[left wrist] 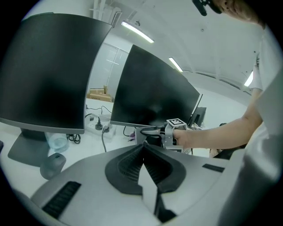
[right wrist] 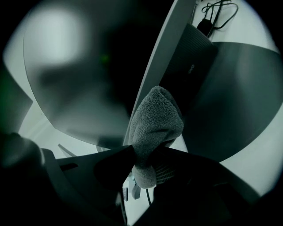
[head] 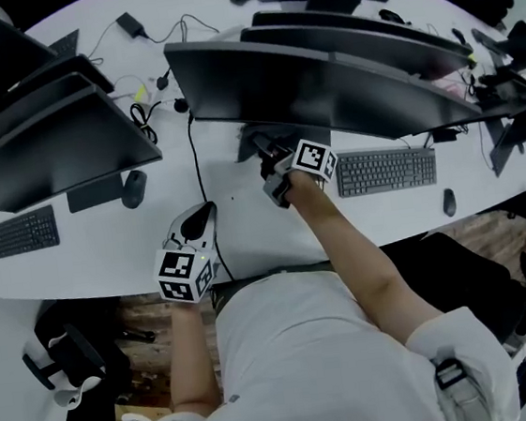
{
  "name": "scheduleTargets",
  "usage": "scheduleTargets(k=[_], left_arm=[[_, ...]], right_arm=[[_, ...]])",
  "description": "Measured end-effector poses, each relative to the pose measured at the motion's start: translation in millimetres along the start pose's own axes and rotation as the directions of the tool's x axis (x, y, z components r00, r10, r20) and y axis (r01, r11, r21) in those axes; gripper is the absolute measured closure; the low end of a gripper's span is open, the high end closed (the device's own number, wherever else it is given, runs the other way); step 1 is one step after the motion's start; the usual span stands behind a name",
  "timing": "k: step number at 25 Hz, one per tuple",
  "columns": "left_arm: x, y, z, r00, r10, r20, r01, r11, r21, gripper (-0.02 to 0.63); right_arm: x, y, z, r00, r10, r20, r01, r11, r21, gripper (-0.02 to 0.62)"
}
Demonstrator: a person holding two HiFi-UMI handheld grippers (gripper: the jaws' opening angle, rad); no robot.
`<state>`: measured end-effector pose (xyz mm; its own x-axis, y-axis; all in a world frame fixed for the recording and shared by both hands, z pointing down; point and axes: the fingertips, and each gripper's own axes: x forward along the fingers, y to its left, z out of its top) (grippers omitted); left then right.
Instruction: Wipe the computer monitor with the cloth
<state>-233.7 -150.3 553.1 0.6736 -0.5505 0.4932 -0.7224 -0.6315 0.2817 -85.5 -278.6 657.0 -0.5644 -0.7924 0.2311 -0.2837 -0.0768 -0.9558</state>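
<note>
The wide dark computer monitor [head: 324, 85] stands mid-table; it also shows in the left gripper view [left wrist: 154, 88]. My right gripper [head: 269, 157] reaches under its lower left edge and is shut on a grey fluffy cloth [right wrist: 154, 123]. In the right gripper view the cloth bulges out of the gripper [right wrist: 146, 163] and lies against the monitor's bottom edge [right wrist: 154, 79]. My left gripper [head: 205, 211] hovers near the table's front edge, left of the right one. Its jaws [left wrist: 143, 152] are shut with nothing between them, and the right gripper [left wrist: 170, 132] shows ahead of it.
A second monitor [head: 48, 144] stands to the left with a keyboard [head: 25, 231] and mouse [head: 133, 187]. Another keyboard [head: 386, 170] and mouse [head: 448, 202] lie right of my right arm. A black cable [head: 193, 156] runs down the table between the monitors.
</note>
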Motion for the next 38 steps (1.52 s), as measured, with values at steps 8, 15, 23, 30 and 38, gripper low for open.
scheduleTargets(k=[8, 15, 23, 30, 38], left_arm=[[-13.8, 21.9, -2.0, 0.999, 0.05, 0.021, -0.049, 0.998, -0.038, 0.609], [-23.1, 35.8, -6.0, 0.996, 0.081, 0.032, -0.079, 0.995, -0.064, 0.609], [-35.4, 48.2, -15.5, 0.992, 0.119, 0.033, -0.116, 0.989, -0.097, 0.609], [-46.4, 57.6, -24.7, 0.988, 0.152, 0.038, -0.146, 0.981, -0.129, 0.609], [-50.9, 62.2, -27.1, 0.984, 0.173, 0.046, -0.165, 0.975, -0.148, 0.609]], right_arm=[[40.3, 16.8, -36.6, 0.994, 0.001, -0.11, -0.005, 0.999, -0.044, 0.482], [71.1, 32.2, -65.4, 0.981, 0.019, -0.192, -0.031, 0.998, -0.061, 0.483], [97.5, 44.3, -91.2, 0.964, 0.019, -0.267, -0.044, 0.995, -0.09, 0.483], [114.2, 53.3, -106.4, 0.95, 0.019, -0.31, -0.056, 0.992, -0.113, 0.483], [125.0, 58.6, -116.0, 0.935, -0.007, -0.355, -0.059, 0.983, -0.172, 0.483]])
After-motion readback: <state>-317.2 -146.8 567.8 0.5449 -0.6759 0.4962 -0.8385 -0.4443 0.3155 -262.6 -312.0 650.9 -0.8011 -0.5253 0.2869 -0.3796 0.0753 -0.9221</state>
